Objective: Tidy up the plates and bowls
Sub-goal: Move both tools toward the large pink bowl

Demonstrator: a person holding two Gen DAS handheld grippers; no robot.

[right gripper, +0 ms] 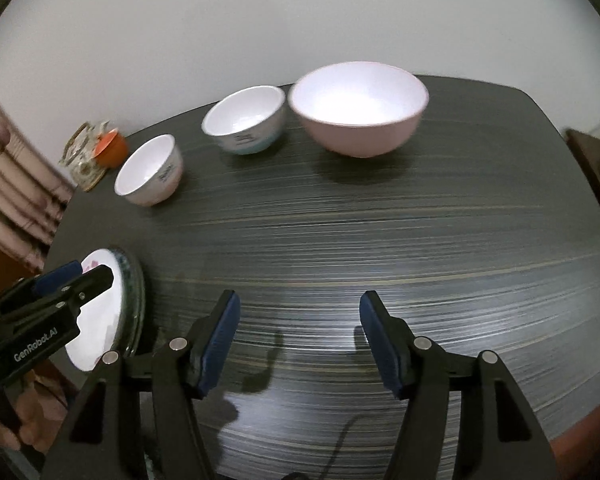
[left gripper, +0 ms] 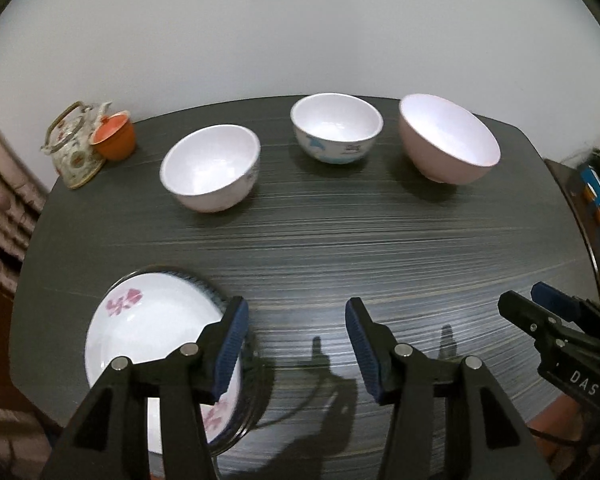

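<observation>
Two grippers: both held over the near half of the dark striped table, angled steeply down, with nothing between the jaws of either.
Left gripper: jaws parted and empty; its left finger overlaps the plate stack in the left wrist view, but contact cannot be told.
Right gripper: jaws parted and empty, only bare table beneath; its tip shows at the right edge of the left wrist view.
Plate stack: white plate with pink flowers lying on a darker-rimmed plate, at the near left corner of the table; plates judged already gathered.
Bowls: three in a row along the far edge, all upright and apart: white bowl at left, blue-patterned bowl in the middle, pink bowl at right, the largest.
Bystanders: teapot and orange cup at the far left corner, touching or nearly so.
Step in hand (judged): reaching toward the bowls to nest them.
Technique: use the pink bowl as the base; pinch a smaller bowl by its rim wall, one finger inside and one outside, lift clear, lower centred.
Risk: glazed rims are slippery; keep clear of the teapot.
</observation>
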